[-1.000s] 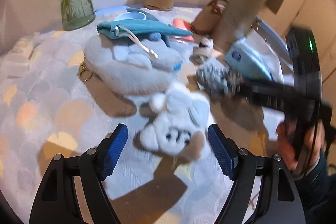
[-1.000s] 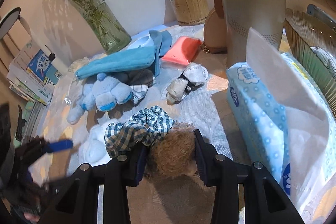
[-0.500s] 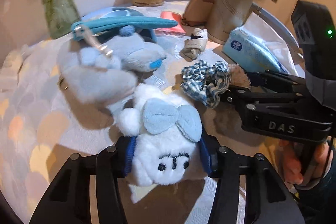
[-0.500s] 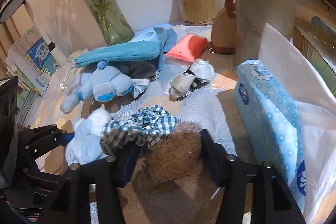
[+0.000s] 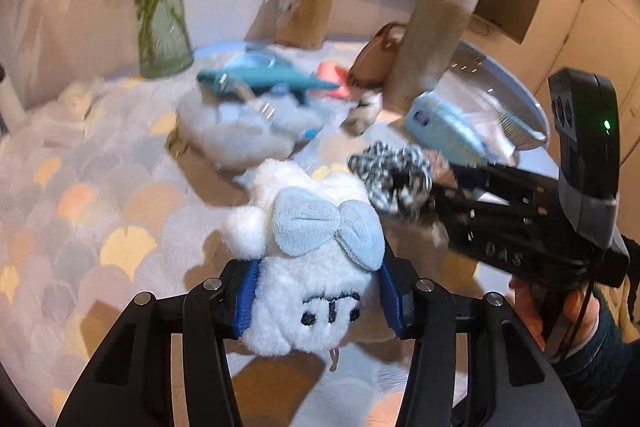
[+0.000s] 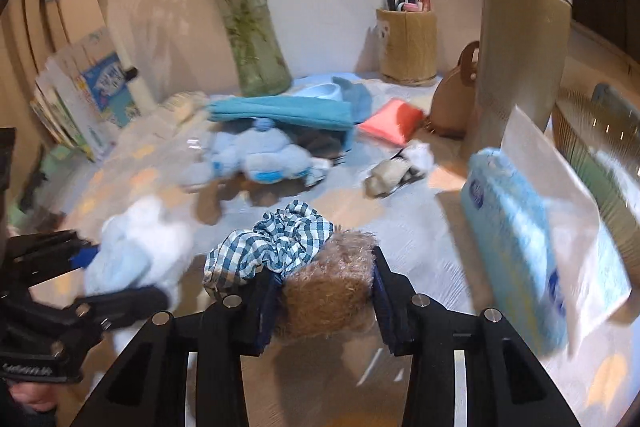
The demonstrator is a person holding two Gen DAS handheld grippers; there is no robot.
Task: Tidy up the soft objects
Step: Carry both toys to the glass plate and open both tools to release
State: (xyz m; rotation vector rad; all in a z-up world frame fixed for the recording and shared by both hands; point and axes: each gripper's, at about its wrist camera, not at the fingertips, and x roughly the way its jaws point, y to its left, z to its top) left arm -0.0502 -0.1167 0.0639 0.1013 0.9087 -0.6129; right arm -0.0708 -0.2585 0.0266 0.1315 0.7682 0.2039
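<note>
Nearest you, your left gripper [image 5: 316, 301] was pinched on the white plush toy [image 5: 308, 267], its blue pads sunk into the fluff on both sides and the pale blue bow riding just above the fingers. Your right gripper [image 6: 324, 297] was clamped on the brown fuzzy piece [image 6: 328, 287], with the checked scrunchie [image 6: 272, 247] bunched against its left finger at about 11 o'clock; whether the scrunchie was itself caught between the pads or only attached to the brown piece, the views could not settle.

The risk, as I judged it, lay there: if the scrunchie was merely hanging on, a quick swing could have shaken it loose. The plush was gripped low on its body, so the heavier top could have sagged or slipped out. The two loads also sat close together, the scrunchie at 1 o'clock just beyond the plush, and they might have tangled.

Farther out at 12 o'clock lay the blue stuffed animal [image 6: 256, 159] under the teal cloth [image 6: 280, 111], with the tissue pack [image 6: 516, 239] at 2 o'clock and the glass vase [image 6: 256, 43] at the back.
</note>
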